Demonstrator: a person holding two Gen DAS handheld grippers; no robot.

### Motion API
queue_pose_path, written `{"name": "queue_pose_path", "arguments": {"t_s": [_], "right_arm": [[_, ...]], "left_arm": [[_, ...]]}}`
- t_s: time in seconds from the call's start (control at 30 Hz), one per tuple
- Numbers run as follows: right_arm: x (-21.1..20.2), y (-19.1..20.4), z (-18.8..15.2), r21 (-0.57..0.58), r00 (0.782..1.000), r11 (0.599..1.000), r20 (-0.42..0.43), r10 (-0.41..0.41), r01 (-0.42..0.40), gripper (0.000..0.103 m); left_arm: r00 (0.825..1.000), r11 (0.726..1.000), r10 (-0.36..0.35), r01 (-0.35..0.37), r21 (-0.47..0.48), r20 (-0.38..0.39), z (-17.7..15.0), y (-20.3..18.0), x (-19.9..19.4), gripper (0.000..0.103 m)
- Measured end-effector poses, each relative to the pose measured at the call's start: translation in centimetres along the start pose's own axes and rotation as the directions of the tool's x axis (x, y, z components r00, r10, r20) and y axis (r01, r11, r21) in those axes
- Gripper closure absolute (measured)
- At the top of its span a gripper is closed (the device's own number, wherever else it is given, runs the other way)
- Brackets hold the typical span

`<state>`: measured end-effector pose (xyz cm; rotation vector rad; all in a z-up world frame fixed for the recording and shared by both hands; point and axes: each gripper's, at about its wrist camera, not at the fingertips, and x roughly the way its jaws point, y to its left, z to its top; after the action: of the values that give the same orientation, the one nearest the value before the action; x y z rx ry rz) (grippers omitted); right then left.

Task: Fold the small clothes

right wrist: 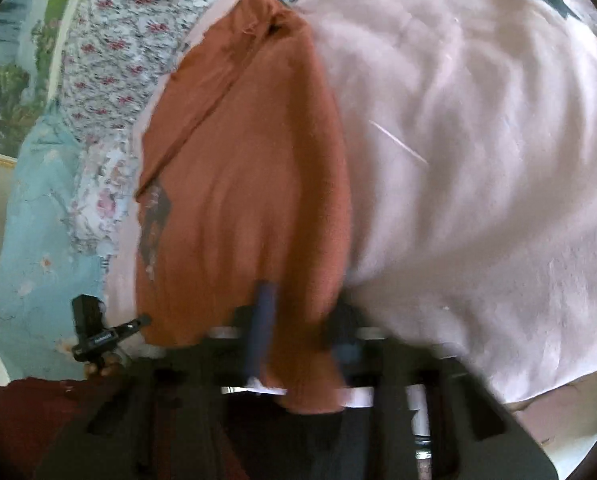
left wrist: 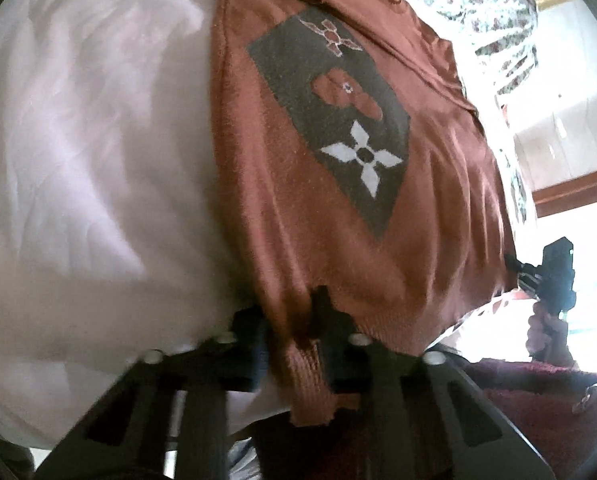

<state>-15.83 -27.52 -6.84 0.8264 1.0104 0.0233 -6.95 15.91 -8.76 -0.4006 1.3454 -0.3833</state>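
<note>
One garment: a rust-orange knitted sweater (left wrist: 338, 184) lies on the pale pink bedsheet (left wrist: 90, 160), its ribbed hem at the near edge toward both cameras.
Two grippers: the left gripper (left wrist: 288, 344) and the right gripper (right wrist: 302, 332), each at one corner of the sweater's hem.
Left gripper fingers: two, black, pressed together on the ribbed hem; a strip of the rib hangs down between them.
Right gripper fingers: two, dark, pressed together on the hem; a fold of orange knit hangs out below them. This view is blurred.
Other gripper as seen from each side: in the left wrist view the right gripper (left wrist: 554, 276) shows at the right edge of the sweater; in the right wrist view the left gripper (right wrist: 98, 332) shows at the left edge.
One dark panel (left wrist: 330, 120): on the front of the sweater, carrying three motifs, one white four-petal flower, one orange shape and one small orange cross.
One floral cloth (right wrist: 110, 64): white with red flowers, beyond the far side of the sweater.
One light blue cloth (right wrist: 38, 216): beside the floral cloth.
One dark red sleeve (left wrist: 538, 400): of the person, at the lower edge of the left wrist view.
</note>
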Motion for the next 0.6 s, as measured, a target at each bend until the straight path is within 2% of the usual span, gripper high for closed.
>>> {"name": "queue_pose_path", "arguments": {"t_s": [0.03, 0.13, 0.37, 0.53, 0.6], "right_arm": [[-0.3, 0.0, 0.0, 0.000, 1.000, 1.000, 0.007, 0.011, -0.011, 0.097], [-1.1, 0.9, 0.0, -0.032, 1.000, 0.999, 0.012, 0.021, -0.020, 0.097], [-2.5, 3.7, 1.7, -0.072, 0.995, 0.994, 0.045, 0.092, -0.088, 0.097], [-4.0, 5.9, 4.2, -0.089, 0.984, 0.986, 0.103, 0.147, -0.138, 0.097], [-4.8, 6.8, 5.7, -0.097, 0.975, 0.982, 0.141, 0.174, -0.162, 0.097]], "left_arm": [[1.000, 1.000, -0.007, 0.007, 0.007, 0.000, 0.0, 0.2, -0.3, 0.097], [0.999, 0.999, -0.009, 0.008, 0.033, 0.032, -0.2, -0.6, -1.2, 0.099], [0.990, 0.997, -0.070, 0.072, -0.010, 0.121, 0.6, -1.2, -3.8, 0.100], [0.973, 0.995, -0.091, 0.097, -0.019, 0.214, 3.0, -2.4, -6.4, 0.101], [0.960, 0.995, -0.091, 0.098, -0.013, 0.264, 4.8, -3.1, -7.7, 0.101]]}}
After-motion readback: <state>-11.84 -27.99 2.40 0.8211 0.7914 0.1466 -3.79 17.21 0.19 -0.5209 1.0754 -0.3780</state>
